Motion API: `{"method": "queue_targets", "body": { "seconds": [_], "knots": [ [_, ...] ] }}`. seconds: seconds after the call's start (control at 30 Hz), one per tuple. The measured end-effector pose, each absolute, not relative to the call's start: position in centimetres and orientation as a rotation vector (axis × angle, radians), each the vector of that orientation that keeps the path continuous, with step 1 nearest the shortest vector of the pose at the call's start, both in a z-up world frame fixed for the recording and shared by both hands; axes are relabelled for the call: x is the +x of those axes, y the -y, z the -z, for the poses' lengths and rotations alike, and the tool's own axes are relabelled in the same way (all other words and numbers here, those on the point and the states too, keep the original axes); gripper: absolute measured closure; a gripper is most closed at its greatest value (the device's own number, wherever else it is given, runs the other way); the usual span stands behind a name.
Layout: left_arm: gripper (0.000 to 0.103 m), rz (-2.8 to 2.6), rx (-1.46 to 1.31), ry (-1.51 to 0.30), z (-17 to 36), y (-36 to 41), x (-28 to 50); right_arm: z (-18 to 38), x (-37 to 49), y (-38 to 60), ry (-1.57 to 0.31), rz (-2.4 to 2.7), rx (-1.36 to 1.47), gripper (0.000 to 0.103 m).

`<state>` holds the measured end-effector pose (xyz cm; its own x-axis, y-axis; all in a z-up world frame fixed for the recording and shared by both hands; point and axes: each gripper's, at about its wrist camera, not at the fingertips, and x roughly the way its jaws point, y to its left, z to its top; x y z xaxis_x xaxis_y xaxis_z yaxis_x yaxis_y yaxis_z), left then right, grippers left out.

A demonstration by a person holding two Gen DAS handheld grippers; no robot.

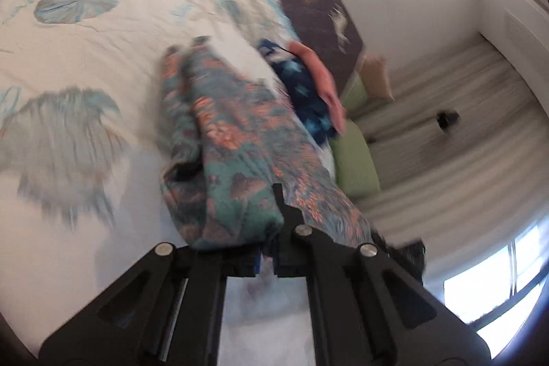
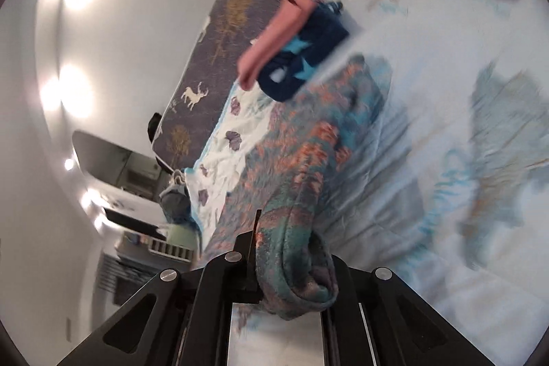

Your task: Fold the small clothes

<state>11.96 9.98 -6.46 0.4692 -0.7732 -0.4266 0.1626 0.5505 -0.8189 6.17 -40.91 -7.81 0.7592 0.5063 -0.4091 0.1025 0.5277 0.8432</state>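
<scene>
Left hand-held gripper (image 1: 272, 211) and right hand-held gripper (image 2: 260, 228) each clamp the patterned garment (image 1: 233, 132), lifting it for folding above the bed (image 1: 85, 40).

each wrist view looks forward along its own gripper, tilted, close above the bed (image 1: 85, 57). both views share the patterned garment (image 1: 233, 139), the folded stack (image 2: 302, 50) beyond it and the dark blanket edge (image 2: 233, 6).
</scene>
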Motion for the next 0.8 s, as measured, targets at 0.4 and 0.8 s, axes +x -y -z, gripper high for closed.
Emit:
{"method": "queue_targets", "body": {
  "seconds": [0.4, 0.8],
  "knots": [
    [0.089, 0.515, -0.591, -1.048, 9.4, -11.3, 1.7, 11.6, -3.9, 43.4, -0.945, -0.017, 0.893, 0.08],
    [0.073, 0.335, -0.282, -0.961, 9.8, -10.5, 2.3, 7.4, -3.1, 36.8, -0.914, -0.095, 0.574, 0.069]
  ]
}}
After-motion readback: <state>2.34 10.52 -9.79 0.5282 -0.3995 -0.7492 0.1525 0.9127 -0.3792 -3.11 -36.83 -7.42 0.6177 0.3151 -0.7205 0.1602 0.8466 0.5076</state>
